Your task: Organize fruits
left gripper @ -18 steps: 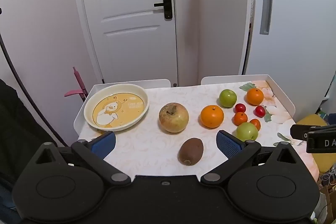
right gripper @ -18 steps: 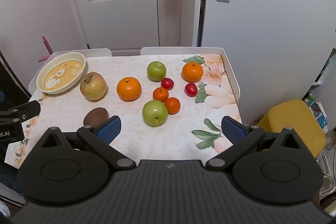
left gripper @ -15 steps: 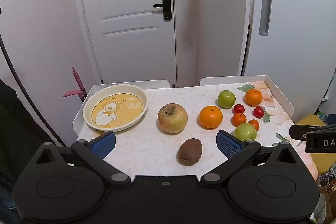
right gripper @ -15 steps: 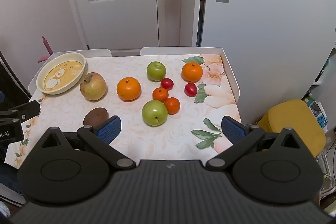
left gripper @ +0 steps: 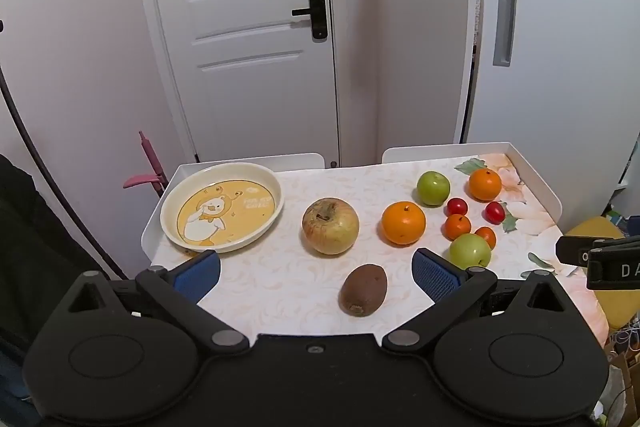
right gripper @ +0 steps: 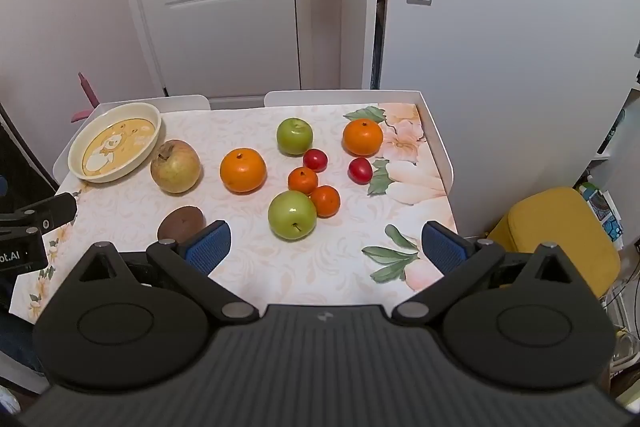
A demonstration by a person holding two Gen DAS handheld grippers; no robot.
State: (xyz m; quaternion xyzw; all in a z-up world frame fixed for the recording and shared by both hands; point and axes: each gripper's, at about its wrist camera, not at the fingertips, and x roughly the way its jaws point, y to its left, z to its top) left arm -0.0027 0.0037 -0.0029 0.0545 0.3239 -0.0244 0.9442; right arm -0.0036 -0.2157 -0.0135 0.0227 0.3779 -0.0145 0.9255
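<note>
Beside a glossy round plate (left gripper: 222,207), fuzzy oval kiwi (left gripper: 363,289).

A home: a white panelled door (left gripper: 256,39) with a black lever handle (left gripper: 312,11) stands just behind the floral-clothed bench (left gripper: 280,275), a yellow stool (right gripper: 560,231) beside it.

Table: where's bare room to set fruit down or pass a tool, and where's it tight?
Free: the table's near strip in front of the near green apple, and the patch between the kiwi, the big apple and the plate. The plate itself is empty. Crowded: the cluster around the small orange fruit and red fruits.
</note>
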